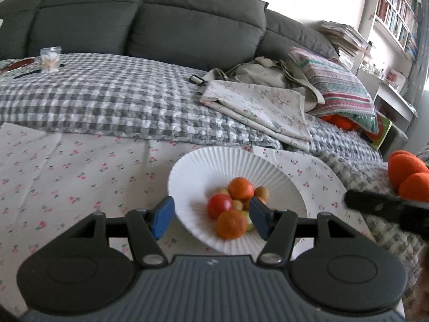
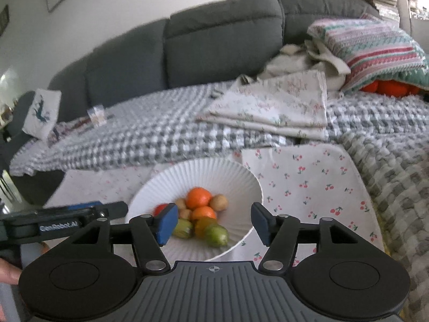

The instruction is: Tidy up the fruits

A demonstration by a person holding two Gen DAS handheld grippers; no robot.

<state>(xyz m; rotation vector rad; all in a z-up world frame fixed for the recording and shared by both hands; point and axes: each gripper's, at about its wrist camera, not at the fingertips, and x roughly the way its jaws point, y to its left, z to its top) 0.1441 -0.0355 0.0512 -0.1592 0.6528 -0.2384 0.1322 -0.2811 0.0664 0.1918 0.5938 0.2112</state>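
A white ribbed bowl (image 1: 203, 158) (image 2: 214, 171) sits on the cherry-print cloth (image 1: 67, 166) and holds the fruit. In it I see two oranges (image 1: 240, 187) (image 2: 198, 198), a red fruit (image 1: 219, 205) (image 2: 160, 209), small tan fruits (image 2: 218, 202) and green fruits (image 2: 215, 234). My left gripper (image 1: 211, 218) hangs open just above the bowl's near left side, its blue pads pressing on nothing. My right gripper (image 2: 213, 222) is open over the bowl's near right rim, also with nothing held. Each gripper shows at the edge of the other's view as a black bar.
A grey checked blanket (image 1: 107, 102) covers the seat of a dark grey sofa (image 1: 150, 21) behind. Folded floral cloth (image 1: 257, 107), a striped pillow (image 1: 337, 86) and orange plush balls (image 1: 407, 171) lie to the right. A small clear jar (image 1: 50, 59) stands far left.
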